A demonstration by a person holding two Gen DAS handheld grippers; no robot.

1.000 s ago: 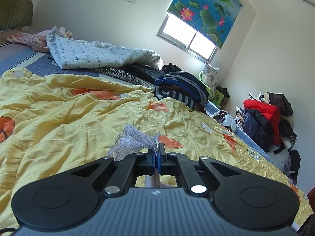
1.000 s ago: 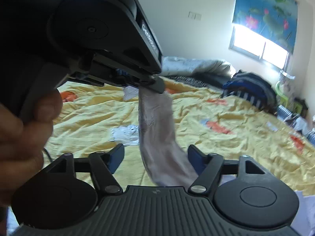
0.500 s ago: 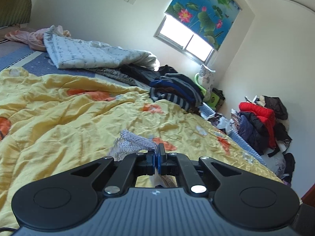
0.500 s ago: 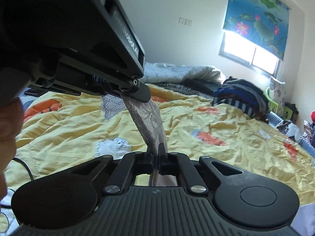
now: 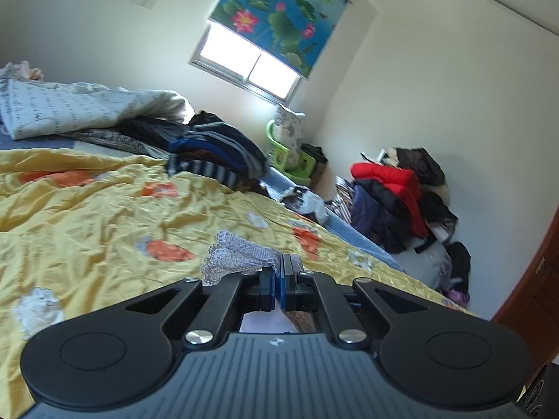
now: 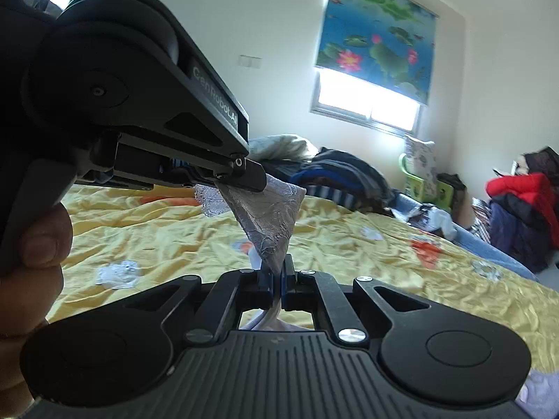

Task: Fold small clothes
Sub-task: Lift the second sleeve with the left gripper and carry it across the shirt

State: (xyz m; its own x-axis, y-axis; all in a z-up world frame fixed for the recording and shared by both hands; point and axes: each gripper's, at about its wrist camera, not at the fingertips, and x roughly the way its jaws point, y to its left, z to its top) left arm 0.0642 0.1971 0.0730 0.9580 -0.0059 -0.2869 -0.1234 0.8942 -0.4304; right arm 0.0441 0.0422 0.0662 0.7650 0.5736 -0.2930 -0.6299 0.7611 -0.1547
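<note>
Here both grippers are clamped on one small lace garment (image 6: 270, 220), which hangs in the air above the yellow quilt (image 6: 349, 244): the left gripper (image 6: 256, 181) pinches its upper edge, with the lace frill spilling out beside its closed fingertips in the left wrist view (image 5: 241, 256), and the right gripper (image 6: 277, 272) has its jaws drawn together on the lower point, the cloth pulled into a taut triangle between the two. The likeliest trouble, as I judge it, is the thin lace slipping out of one pinch if the hands draw further apart, since each hold takes only a narrow bite of fabric; a snag or stretch in the openwork is also possible under that tension. If one end drops, the piece would fall crumpled onto the quilt and the fold would have to be started again. Bringing the two ends together unevenly would give a skewed fold. Counted: one garment held, two grippers, one hand (image 6: 38, 244) visible at the left edge of the right wrist view, one heap of dark folded clothes (image 5: 216, 153) at the far side of the bed, and one pile with a red jacket (image 5: 387, 178) by the wall
</note>
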